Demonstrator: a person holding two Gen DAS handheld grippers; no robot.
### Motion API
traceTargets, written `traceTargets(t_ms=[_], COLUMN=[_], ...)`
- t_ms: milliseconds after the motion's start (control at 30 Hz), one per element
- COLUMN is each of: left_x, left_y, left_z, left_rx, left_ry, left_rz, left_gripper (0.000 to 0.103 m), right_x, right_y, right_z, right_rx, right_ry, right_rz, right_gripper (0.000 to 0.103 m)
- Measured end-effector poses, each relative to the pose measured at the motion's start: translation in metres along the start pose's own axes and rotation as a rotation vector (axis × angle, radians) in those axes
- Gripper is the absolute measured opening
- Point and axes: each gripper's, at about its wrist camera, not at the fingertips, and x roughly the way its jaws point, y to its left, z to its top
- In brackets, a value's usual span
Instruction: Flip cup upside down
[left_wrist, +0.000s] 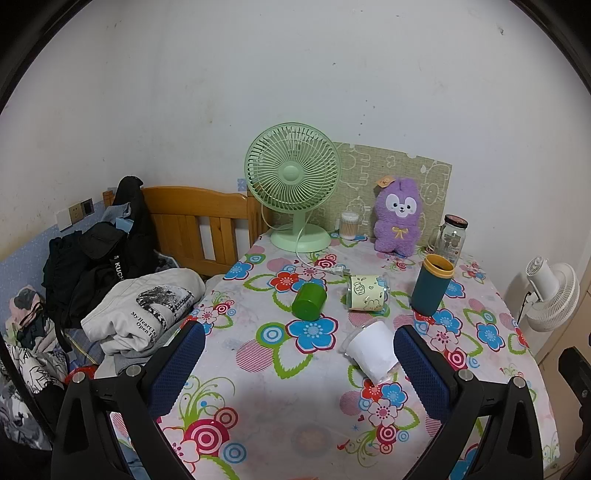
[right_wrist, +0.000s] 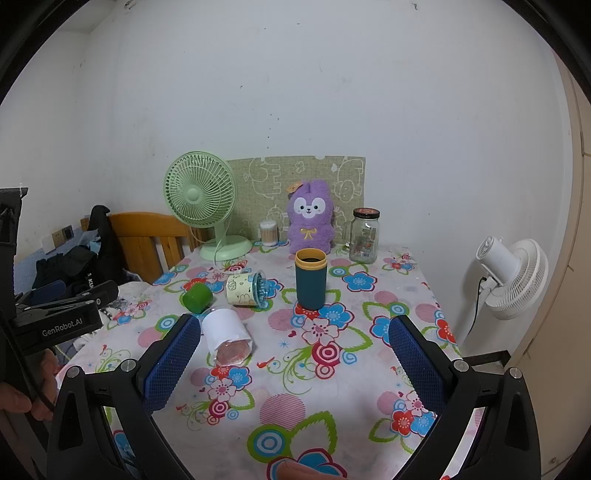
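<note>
White cup (left_wrist: 371, 349) between spread tongs (left_wrist: 299, 349)

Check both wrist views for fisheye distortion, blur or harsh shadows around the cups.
Left wrist view: strong fisheye vignette, sharp focus, soft shadow under the white cup. Right wrist view: same vignette, the wardrobe edge bows, teal cup sharp, lighting even, no glare.

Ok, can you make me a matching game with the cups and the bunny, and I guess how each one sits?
Things:
1. blue cup
2. green cup
3. white cup
4. purple bunny

How it sits:
A. on its side, nearest the grippers
B. upright, yellow rim up
C. by the wall, next to a glass jar
D. on its side, beside the patterned cup

Pairs: 1-B, 2-D, 3-A, 4-C
</note>
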Motion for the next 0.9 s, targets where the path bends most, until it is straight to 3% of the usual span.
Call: traceTargets(t_ms=[900], left_x=[-0.0066], left_y=[-0.0004], left_z=[0.0026], left_rx=[-0.004], left_ry=[0.000], left_rz=[0.001], left_gripper=[0.103], right_x=[0.0038], right_y=[0.0025], right_z=[0.0061], right_rx=[-0.010], right_ry=[0.031], right_rz=[0.029], right_gripper=[0.103])
